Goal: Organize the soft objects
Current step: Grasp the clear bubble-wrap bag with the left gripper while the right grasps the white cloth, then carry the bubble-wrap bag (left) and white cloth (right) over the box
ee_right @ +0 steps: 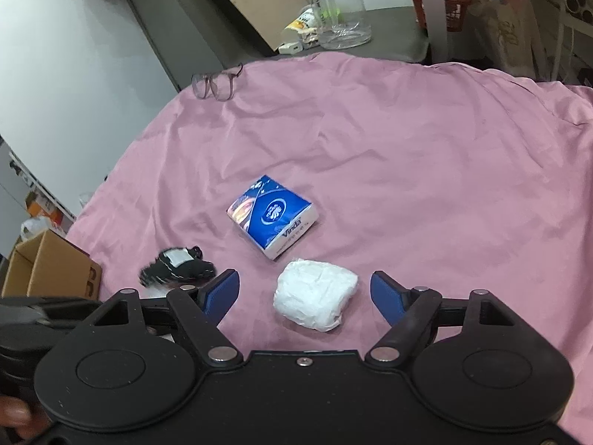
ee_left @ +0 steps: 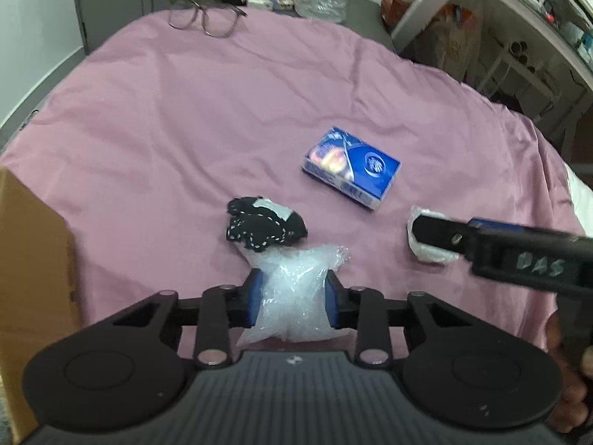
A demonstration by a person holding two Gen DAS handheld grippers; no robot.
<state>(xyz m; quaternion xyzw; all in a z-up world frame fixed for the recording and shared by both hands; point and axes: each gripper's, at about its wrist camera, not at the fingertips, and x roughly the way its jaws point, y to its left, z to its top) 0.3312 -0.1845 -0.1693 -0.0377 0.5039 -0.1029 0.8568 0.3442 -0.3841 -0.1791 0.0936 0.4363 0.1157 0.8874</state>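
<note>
My left gripper is shut on a clear plastic bag of white filling, low over the pink sheet. A black dotted cloth bundle lies just beyond it; it also shows in the right wrist view. A blue tissue pack lies further right and is seen in the right wrist view. My right gripper is open, its blue pads either side of a white soft roll. In the left wrist view the right gripper covers part of that white roll.
A cardboard box stands at the bed's left edge, also in the right wrist view. Eyeglasses lie at the far edge of the sheet. A clear jug, a shelf unit and clutter stand beyond the bed.
</note>
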